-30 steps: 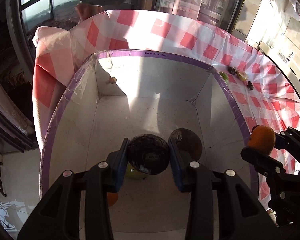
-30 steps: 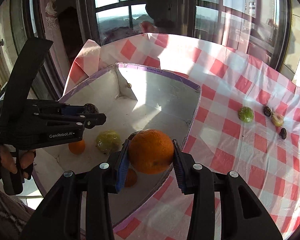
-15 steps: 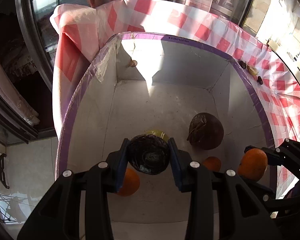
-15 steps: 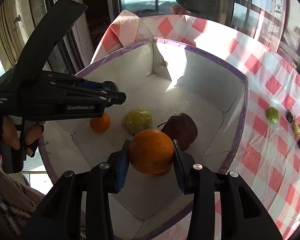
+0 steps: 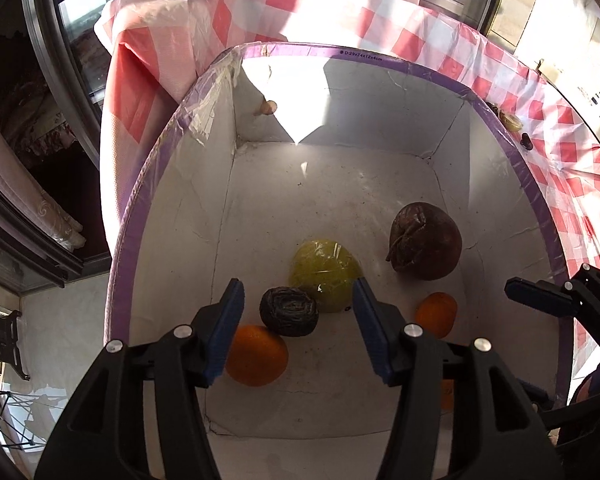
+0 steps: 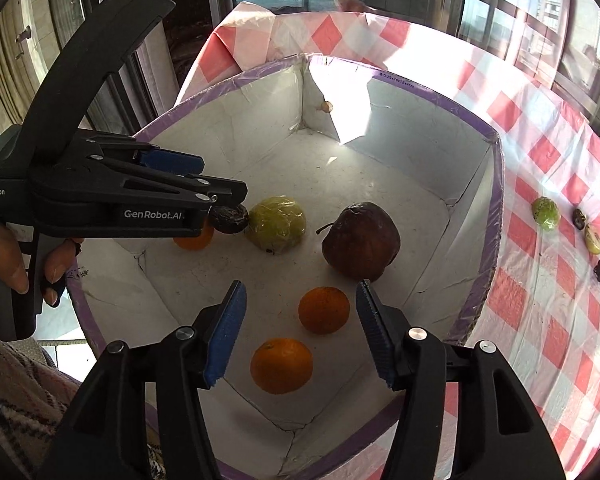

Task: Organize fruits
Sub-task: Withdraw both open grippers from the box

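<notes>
Over the box: both tongs hang above the white cardboard box with the purple taped rim [image 6: 496,184], which takes up the middle of both views.
Left tongs [image 5: 298,320]: wide open, gripping nothing. The dark wrinkled round fruit [image 5: 288,311] sits on the box floor between the pads, touching neither.
Right tongs [image 6: 300,328]: also spread apart and empty. Two small oranges [image 6: 323,309] [image 6: 281,365] lie on the floor below them.
Already in: yellow-green wrapped fruit [image 6: 276,224], big brown shrivelled apple [image 6: 360,240], third orange [image 5: 256,354].
Left to do: green fruit [image 6: 545,213] and a few little dark bits at the right edge on the red-checked surface [image 6: 540,320].
Tip: I'd lift straight up so the pads clear the rim, then swing right for the green one.
</notes>
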